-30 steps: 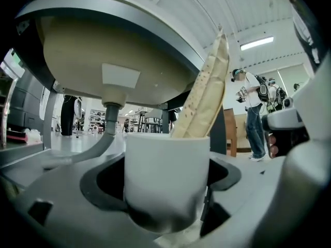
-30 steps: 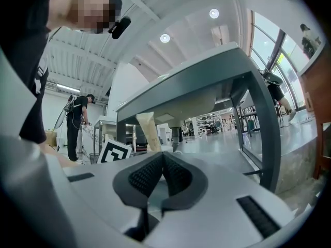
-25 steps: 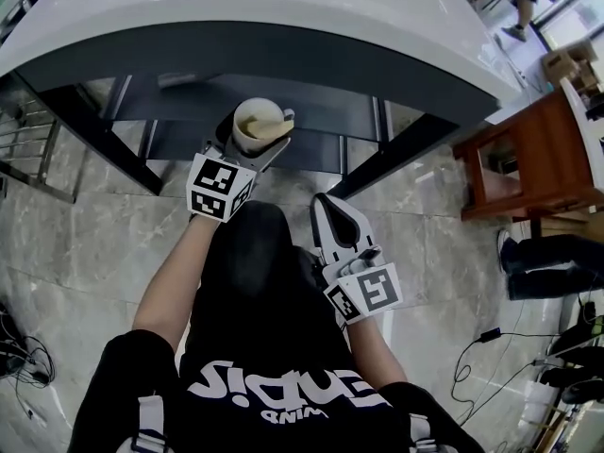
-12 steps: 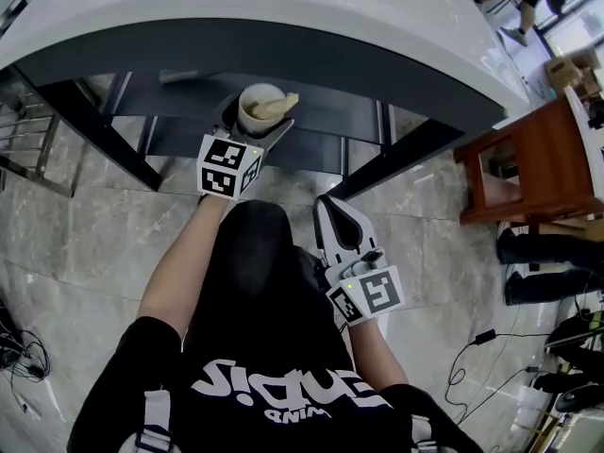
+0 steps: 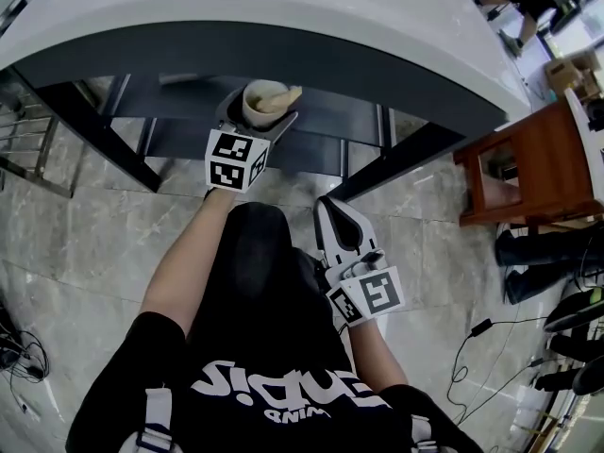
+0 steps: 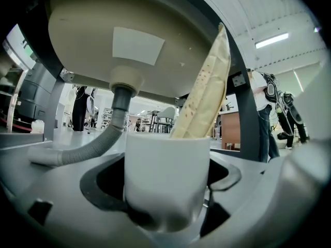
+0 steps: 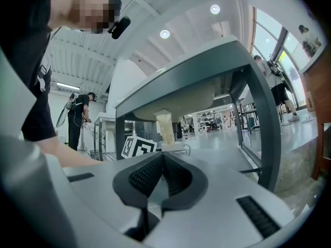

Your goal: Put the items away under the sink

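Our left gripper [image 5: 257, 121], clamped on the cup [image 5: 266, 100], has advanced toward 12 o'clock under the sink [image 6: 83, 40], so we judge set-down near; the right gripper [image 5: 340, 226] stays closed, empty.

Upright white cup [image 6: 166, 180], tall beige packet [image 6: 204, 94] leaning inside

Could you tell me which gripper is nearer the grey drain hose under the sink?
Left. The left gripper, shut on the cup, is under the sink near the hose; the right gripper is well back.
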Demonstrator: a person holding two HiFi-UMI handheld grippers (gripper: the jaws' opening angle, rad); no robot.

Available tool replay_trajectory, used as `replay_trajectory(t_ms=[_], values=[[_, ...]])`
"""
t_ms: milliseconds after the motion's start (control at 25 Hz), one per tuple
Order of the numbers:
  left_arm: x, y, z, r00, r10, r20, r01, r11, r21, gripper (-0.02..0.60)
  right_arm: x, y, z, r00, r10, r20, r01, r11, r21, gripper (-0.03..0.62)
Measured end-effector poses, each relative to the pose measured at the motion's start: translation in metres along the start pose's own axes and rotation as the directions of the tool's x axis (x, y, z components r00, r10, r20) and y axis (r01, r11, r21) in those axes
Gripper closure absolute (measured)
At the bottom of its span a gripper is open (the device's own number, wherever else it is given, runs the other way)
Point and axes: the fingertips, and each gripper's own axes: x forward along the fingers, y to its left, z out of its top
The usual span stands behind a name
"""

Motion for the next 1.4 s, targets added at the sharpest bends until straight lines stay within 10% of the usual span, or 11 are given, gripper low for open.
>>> replay_trajectory(t_ms=[1400], values=[[0.0011,0.0053,0.0027,0.996,0.079,0.028,-0.08,0.997,0.013,0.11,-0.008,-0.0023,-0.0062,1.0,-0.014,-0.008,0.014,1.0,0.011,0.576]])
